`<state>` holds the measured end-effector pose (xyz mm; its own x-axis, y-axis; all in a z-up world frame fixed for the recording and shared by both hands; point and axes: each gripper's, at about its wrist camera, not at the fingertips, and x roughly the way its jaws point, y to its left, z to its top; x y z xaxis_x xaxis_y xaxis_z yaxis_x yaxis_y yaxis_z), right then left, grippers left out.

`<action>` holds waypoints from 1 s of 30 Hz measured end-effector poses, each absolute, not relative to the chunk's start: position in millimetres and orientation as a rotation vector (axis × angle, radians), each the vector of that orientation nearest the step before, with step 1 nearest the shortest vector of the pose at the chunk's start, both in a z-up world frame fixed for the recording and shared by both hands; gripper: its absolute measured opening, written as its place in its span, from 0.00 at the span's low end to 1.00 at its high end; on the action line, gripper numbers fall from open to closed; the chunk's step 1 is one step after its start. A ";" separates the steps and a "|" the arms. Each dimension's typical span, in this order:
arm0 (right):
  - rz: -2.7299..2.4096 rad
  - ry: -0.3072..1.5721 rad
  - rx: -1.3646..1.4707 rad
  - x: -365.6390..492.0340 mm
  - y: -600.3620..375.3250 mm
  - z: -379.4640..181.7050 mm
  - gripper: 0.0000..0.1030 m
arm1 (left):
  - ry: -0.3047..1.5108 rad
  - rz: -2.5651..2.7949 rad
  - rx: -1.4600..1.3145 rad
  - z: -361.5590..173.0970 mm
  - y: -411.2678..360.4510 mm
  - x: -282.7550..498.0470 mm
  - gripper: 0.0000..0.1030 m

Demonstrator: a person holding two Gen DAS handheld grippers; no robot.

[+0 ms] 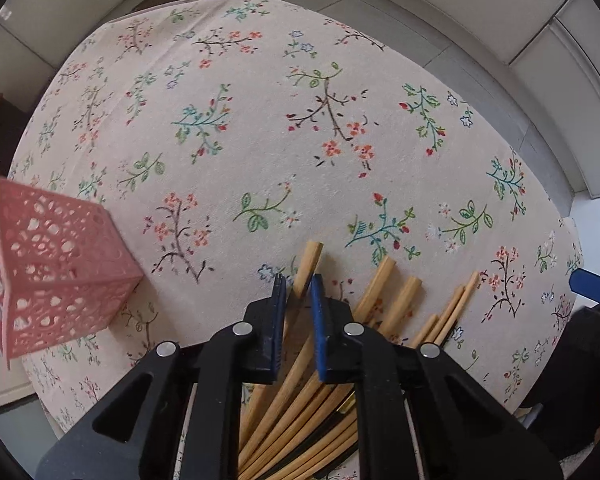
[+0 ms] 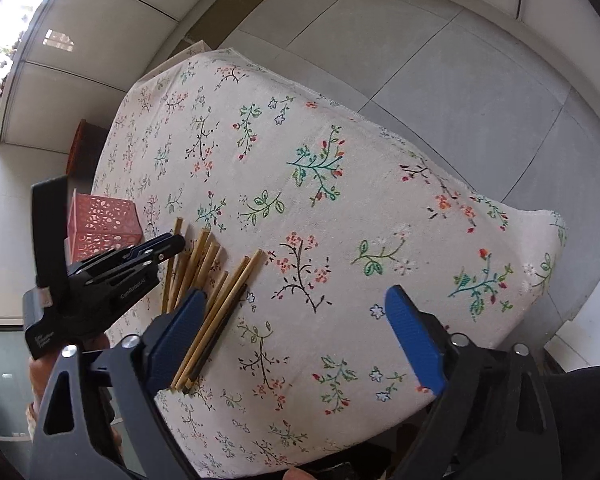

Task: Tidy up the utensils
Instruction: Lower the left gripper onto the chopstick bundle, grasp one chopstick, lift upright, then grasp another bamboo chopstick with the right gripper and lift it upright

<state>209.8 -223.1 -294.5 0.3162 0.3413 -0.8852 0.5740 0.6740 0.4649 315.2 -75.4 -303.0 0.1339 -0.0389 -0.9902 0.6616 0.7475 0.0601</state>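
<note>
So from the right wrist cam: the right claw has its blue pads spread wide, nothing between them, just floral tablecloth underneath. The left pad sits right over the near ends of a fanned pile of bamboo chopsticks lying on the worktop; one dark stick runs along the pile's right edge. Off to the left, the left claw comes down onto the far side of the pile, its tips close together at a chopstick there, though I can't tell if it's actually pinched. Behind it stands a pink perforated holder. Grey floor tiles past the worktop.
</note>
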 end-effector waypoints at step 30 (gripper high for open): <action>-0.271 1.448 0.699 269.3 -131.8 -314.8 0.02 | 0.852 -0.525 0.114 -89.1 71.0 188.8 0.06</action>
